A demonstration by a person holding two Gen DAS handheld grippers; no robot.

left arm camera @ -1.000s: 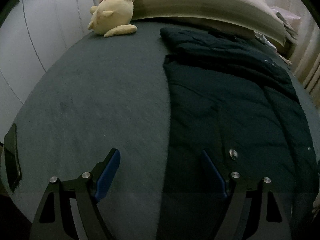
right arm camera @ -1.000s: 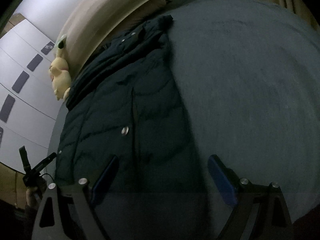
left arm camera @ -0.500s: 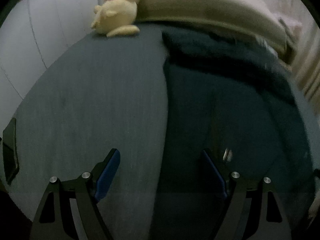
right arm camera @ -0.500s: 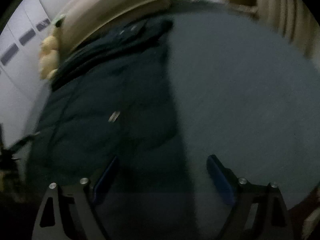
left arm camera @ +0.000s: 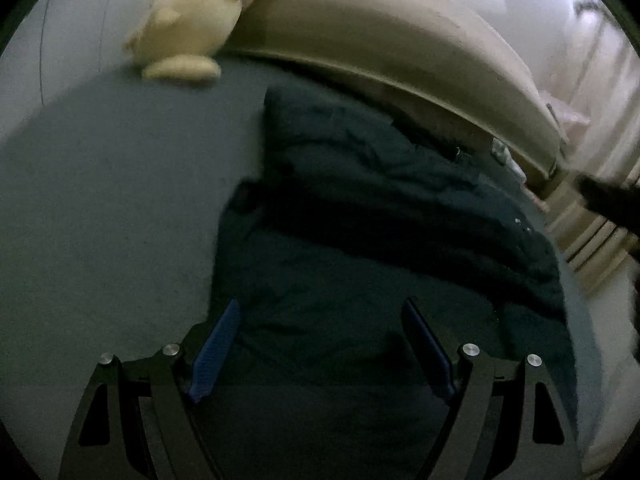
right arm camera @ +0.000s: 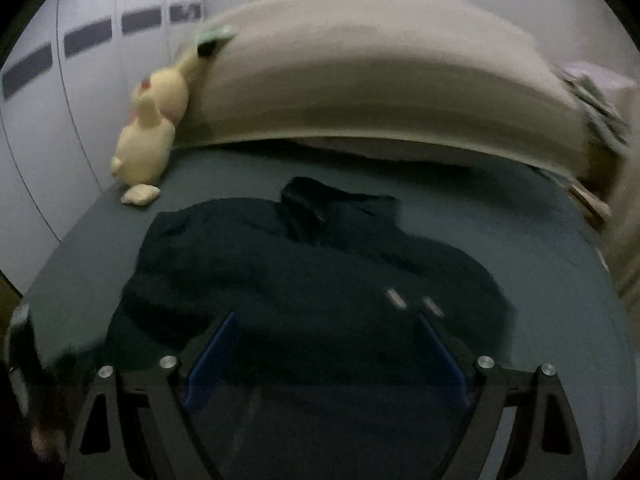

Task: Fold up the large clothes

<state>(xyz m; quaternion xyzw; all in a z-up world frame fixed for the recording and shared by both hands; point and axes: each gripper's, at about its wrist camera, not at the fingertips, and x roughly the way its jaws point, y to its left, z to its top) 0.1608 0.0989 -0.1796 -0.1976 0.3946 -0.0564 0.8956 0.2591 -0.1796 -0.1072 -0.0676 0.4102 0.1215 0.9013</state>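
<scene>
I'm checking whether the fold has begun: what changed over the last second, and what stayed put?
Both views swung. The right gripper now faces the headboard squarely above the dark jacket; the left gripper drew nearer the jacket's collar end. Nothing was grasped or released. Both grippers stay open; jacket and plush toy lie unmoved.

Your jacket (right arm camera: 304, 280) lies spread on the bed (right arm camera: 560, 280), its collar toward the head edge and its body reaching back toward you. Behind it, along the head edge, the long pillow (right arm camera: 380, 80) runs the width of the bed. The plush toy (right arm camera: 150, 136) sits in the far left corner, leaning against the pillow's left end, well apart from the jacket. The wardrobe (right arm camera: 60, 100) stands beyond the bed's left edge.
</scene>
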